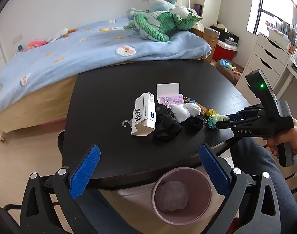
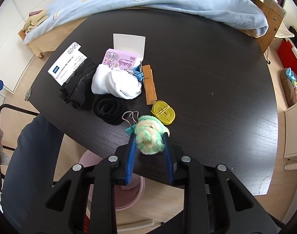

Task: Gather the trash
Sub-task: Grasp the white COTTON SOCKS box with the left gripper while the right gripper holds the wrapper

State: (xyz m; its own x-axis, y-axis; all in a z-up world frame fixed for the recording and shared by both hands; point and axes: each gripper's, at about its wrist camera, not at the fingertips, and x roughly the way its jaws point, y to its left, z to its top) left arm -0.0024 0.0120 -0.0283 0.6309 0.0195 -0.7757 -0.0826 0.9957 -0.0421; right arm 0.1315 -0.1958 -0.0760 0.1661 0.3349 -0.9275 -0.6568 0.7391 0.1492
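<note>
1. Fuzzy green-and-cream scrunchie [image 2: 148,136]: it sits at the near edge of the table, and your right gripper [image 2: 149,144] has its blue pads pressed against both sides of it.
2. Right gripper, state: jaws drawn in narrow around the scrunchie, pointing steeply down; your hand [image 1: 288,136] grips its handle.
3. Teal binder clip [image 2: 129,125]: touching the scrunchie on its left, wire handles raised.
4. Yellow coiled tape measure [image 2: 164,113]: just beyond the scrunchie, flat on the table.
5. Black hair tie [image 2: 108,107]: left of the clip.
6. White sock [image 2: 115,83] and black sock [image 2: 78,89]: side by side, farther back.
7. Wooden clothespin [image 2: 150,85]: right of the white sock, with a blue binder clip [image 2: 138,74] at its far end.
8. Pink pencil-cap box [image 2: 121,60] and cotton-socks carton [image 1: 144,113]: at the back of the pile.
9. Black table [image 2: 207,78]: carries all of the above.
10. Pink bin [image 1: 181,195]: on the floor below the near table edge, a crumpled pale wad inside.
11. Your left gripper [image 1: 148,171]: jaws spread wide, holding nothing, poised above the bin.
</note>
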